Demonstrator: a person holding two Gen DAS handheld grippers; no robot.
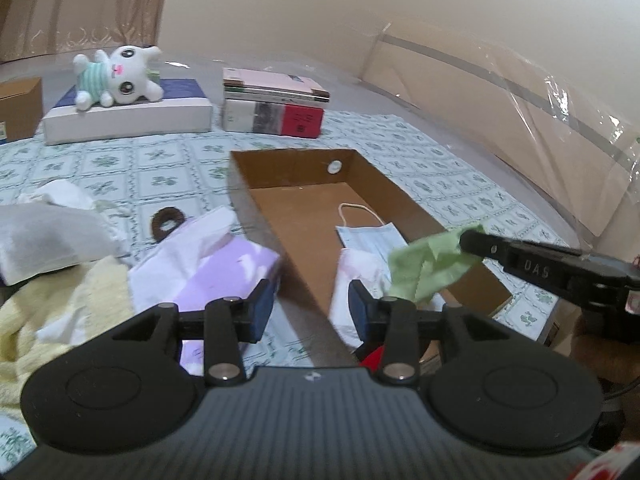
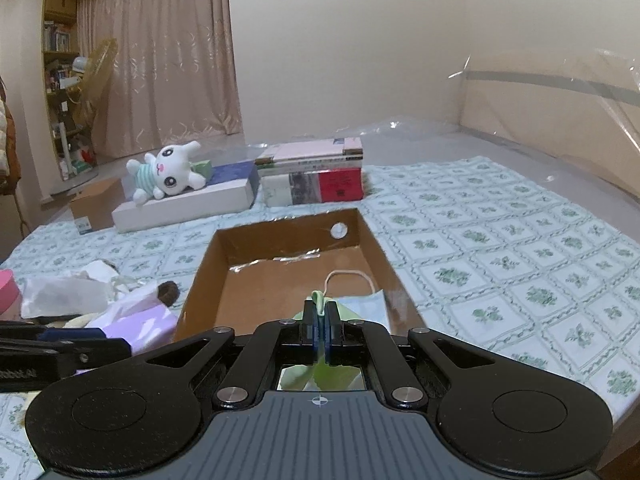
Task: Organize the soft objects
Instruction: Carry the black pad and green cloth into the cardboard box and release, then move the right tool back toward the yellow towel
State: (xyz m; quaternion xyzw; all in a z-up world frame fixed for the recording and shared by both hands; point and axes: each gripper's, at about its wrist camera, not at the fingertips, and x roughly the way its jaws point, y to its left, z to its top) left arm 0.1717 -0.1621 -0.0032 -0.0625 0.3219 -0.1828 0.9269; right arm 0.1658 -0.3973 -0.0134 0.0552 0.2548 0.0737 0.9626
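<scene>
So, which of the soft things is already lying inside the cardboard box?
The light blue face mask with its white ear loop: it lies on the floor of the cardboard box. The green cloth hangs from the right gripper; the plush rabbit lies on a white box.

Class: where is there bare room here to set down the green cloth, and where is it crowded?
The far half of the cardboard box floor is bare, beyond the face mask. The patterned bedcover right of the box is open too. Left of the box it is crowded: purple pack, white cloths, yellow towel.
</scene>
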